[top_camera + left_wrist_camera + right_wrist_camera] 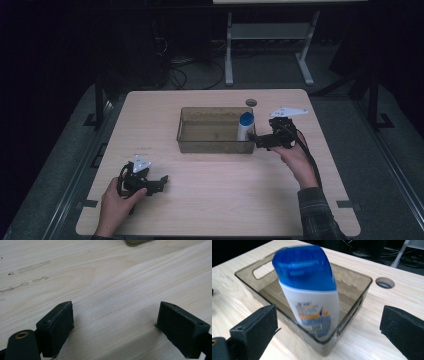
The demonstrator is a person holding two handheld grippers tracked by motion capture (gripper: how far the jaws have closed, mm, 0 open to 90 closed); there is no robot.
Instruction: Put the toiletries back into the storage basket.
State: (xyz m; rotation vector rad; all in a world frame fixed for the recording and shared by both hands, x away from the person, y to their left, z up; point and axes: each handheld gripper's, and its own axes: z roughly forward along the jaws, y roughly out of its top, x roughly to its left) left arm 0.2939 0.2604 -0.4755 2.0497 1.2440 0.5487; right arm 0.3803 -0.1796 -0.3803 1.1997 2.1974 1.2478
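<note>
While the left gripper rests wide open on the pale wooden table near the person, holding nothing, placement looks nearly done; the right gripper, jaws wide apart, sits just outside the bin's right end. Farther off, the white plastic bottle with blue cap stands upright inside the smoky translucent rectangular bin, at its near right corner; seemingly only withdrawal remains.

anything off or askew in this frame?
Only the bottle: it stands leaning in the near right corner of the bin, not flat or square. The right gripper is open, fingers clear of it. No spill or damage visible. The left gripper is open over bare table.
</note>
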